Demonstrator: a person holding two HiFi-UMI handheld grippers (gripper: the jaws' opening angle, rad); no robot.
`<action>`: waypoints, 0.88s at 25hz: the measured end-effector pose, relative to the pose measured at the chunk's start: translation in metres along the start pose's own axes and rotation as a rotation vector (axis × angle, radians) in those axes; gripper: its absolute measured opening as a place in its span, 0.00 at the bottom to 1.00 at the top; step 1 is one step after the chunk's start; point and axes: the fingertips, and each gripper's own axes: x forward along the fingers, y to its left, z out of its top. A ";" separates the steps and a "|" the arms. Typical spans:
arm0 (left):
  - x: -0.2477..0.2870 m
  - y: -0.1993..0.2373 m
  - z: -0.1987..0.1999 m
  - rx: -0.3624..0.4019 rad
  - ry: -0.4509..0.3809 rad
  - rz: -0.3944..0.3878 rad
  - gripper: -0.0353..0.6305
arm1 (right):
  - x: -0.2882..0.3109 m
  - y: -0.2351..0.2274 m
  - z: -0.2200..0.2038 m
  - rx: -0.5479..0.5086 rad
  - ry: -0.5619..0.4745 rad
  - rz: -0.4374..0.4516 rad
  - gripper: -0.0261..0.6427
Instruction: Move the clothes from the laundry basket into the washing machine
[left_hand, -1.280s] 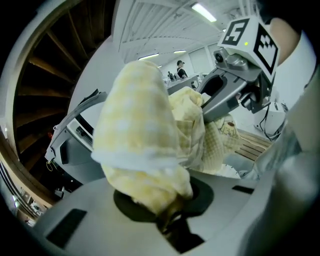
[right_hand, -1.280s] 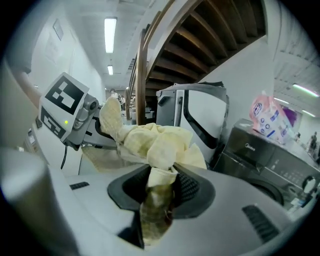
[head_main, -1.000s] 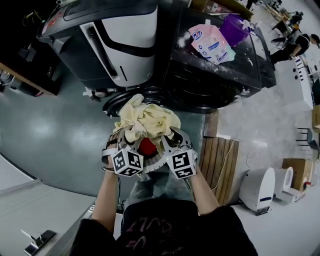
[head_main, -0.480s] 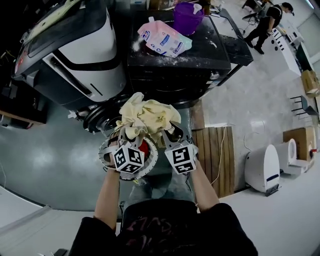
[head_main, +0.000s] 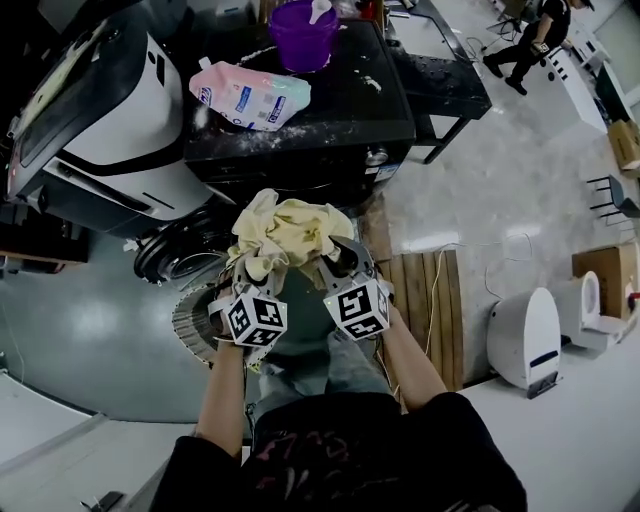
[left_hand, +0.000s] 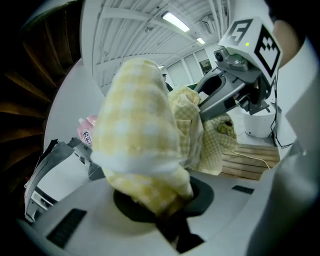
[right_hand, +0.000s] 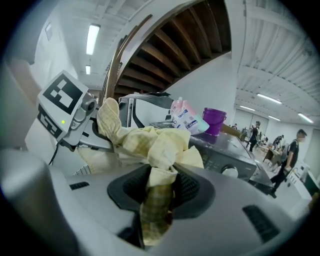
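A crumpled pale yellow checked cloth (head_main: 290, 230) hangs in the air between both grippers. My left gripper (head_main: 250, 268) is shut on its left part, and my right gripper (head_main: 338, 262) is shut on its right part. In the left gripper view the cloth (left_hand: 140, 145) bulges out of the jaws and hides them. In the right gripper view a twisted fold of the cloth (right_hand: 156, 190) is pinched between the pads. The white laundry basket (head_main: 190, 322) shows below and left of the hands. The black washing machine (head_main: 300, 130) stands just beyond the cloth, with a round dark door ring (head_main: 175, 262) to its lower left.
A pink and blue detergent bag (head_main: 248, 95) and a purple cup (head_main: 302, 35) sit on the machine's top. A white and black appliance (head_main: 100, 130) stands at the left. A wooden slatted board (head_main: 425, 300) and a white unit (head_main: 525, 340) lie to the right.
Both grippers have carried the yellow cloth away from the basket towards the black machine. The basket now shows behind and left of the hands, and the red item in it is out of sight.
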 end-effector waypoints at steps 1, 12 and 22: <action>0.006 -0.004 0.007 -0.009 0.008 -0.002 0.16 | 0.000 -0.010 -0.002 0.004 0.004 0.008 0.21; 0.035 -0.008 0.019 -0.008 -0.001 -0.028 0.16 | 0.008 -0.034 -0.014 0.030 0.018 -0.018 0.21; 0.035 -0.013 -0.006 0.020 -0.055 -0.078 0.16 | 0.011 -0.009 -0.028 0.050 0.035 -0.093 0.21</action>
